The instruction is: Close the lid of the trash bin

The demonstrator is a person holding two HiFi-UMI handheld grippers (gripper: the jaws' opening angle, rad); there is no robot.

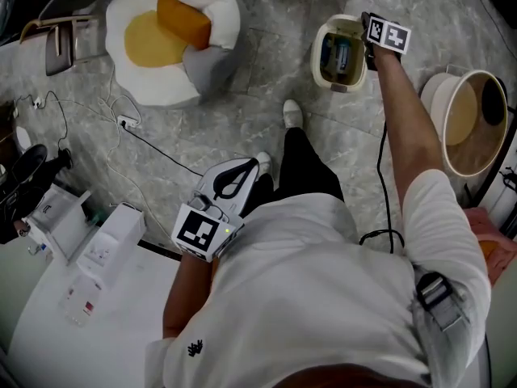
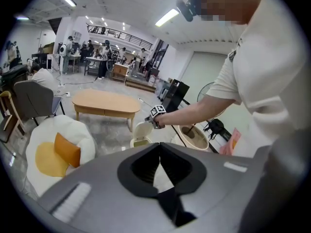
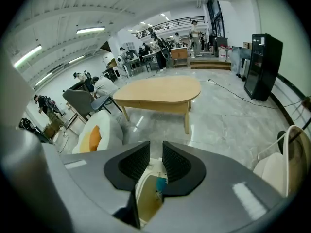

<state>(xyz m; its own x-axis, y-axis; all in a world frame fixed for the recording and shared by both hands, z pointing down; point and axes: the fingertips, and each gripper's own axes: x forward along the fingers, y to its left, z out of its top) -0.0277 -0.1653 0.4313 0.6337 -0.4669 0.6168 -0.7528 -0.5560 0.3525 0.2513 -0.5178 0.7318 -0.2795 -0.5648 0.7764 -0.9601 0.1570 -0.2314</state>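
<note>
The cream trash bin [image 1: 339, 55] stands on the marble floor with its lid [image 2: 142, 130] raised upright; a blue item [image 3: 160, 184] lies inside. My right gripper [image 1: 370, 43] reaches to the bin's far right side, at the top of the lid. In the right gripper view its jaws [image 3: 156, 147] stand a narrow gap apart, with the lid's pale rim showing in the gap just below; I cannot tell if they touch it. My left gripper [image 1: 242, 168] hangs by the person's hip, far from the bin, its jaws [image 2: 159, 147] closed and empty.
A white egg-shaped beanbag [image 1: 170, 35] with an orange cushion lies left of the bin. A round beige basket [image 1: 468, 124] sits right of it. Cables [image 1: 121, 124] cross the floor, white boxes [image 1: 105, 249] lie at the left, and a wooden table [image 3: 160, 93] stands beyond.
</note>
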